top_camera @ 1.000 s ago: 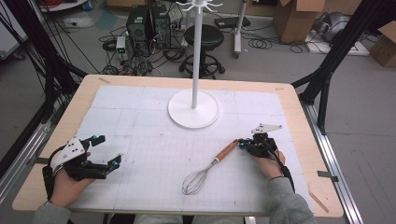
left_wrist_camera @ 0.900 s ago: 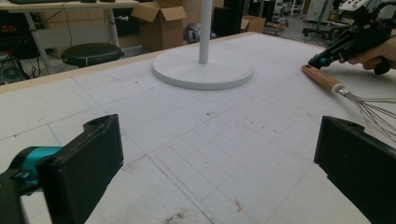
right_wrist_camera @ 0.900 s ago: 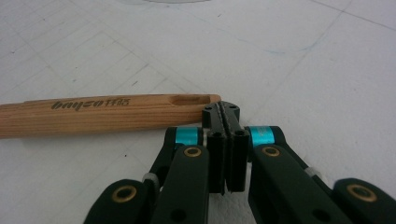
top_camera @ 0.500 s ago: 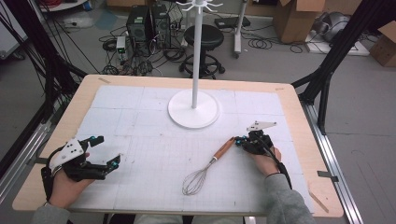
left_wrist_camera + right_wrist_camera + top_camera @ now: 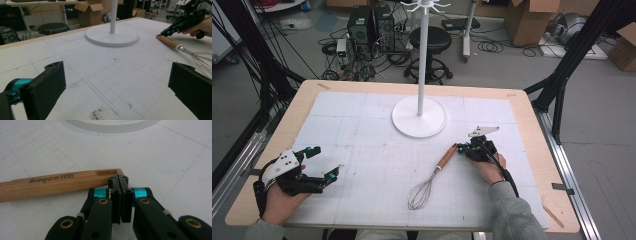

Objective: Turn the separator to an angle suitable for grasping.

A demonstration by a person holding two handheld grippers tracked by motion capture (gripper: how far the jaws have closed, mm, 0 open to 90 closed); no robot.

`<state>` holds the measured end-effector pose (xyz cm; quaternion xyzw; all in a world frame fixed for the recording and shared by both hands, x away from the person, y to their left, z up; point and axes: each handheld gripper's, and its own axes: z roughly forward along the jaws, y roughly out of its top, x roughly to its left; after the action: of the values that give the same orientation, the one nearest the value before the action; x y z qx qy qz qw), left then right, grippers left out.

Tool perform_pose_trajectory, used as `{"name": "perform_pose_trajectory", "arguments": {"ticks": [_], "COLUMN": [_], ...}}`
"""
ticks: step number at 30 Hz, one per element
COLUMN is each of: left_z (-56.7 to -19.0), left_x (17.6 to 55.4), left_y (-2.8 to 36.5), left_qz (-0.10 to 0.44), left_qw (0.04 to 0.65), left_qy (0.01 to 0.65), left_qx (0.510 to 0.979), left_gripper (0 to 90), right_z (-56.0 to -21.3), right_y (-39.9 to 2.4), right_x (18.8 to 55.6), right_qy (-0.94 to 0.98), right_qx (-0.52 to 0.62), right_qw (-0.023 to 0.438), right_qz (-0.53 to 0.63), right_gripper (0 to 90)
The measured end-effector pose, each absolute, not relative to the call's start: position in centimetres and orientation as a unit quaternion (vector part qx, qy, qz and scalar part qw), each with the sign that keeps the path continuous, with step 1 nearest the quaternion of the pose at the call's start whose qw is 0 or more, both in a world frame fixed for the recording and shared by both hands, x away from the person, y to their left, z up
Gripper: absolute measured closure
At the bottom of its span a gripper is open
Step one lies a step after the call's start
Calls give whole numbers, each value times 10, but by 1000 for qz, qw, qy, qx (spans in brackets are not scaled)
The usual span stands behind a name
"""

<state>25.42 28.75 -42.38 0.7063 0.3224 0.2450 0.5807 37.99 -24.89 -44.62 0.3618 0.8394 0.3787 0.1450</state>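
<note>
One whisk (image 5: 431,176), light, springy wires: take its stiff wooden handle with your closed right claw (image 5: 460,148); left claw (image 5: 326,164) gapes.

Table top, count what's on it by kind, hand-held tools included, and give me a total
Whisk: 1
White stand: 1
Hand-held tools: 2, left tool open, right tool shut at the whisk's handle end
Total: 4

My left gripper (image 5: 326,162) rests low at the table's near left with its jaws spread wide, while my right gripper (image 5: 458,148), jaws pressed together on nothing, points left from my right hand (image 5: 488,165).
</note>
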Motion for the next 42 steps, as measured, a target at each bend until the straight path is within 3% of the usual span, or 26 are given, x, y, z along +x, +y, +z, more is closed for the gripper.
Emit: {"name": "perform_pose_trajectory", "arguments": {"ticks": [42], "left_z": [-425], "left_x": [250], "left_y": [291], "left_qz": [248], "left_qw": [576], "left_qy": [328], "left_qx": [707], "left_gripper": [18], "right_z": [-446], "right_y": [-200], "right_x": [386], "right_qy": [861], "right_qx": [313], "right_qw": [126], "right_qz": [382], "right_gripper": [900]}}
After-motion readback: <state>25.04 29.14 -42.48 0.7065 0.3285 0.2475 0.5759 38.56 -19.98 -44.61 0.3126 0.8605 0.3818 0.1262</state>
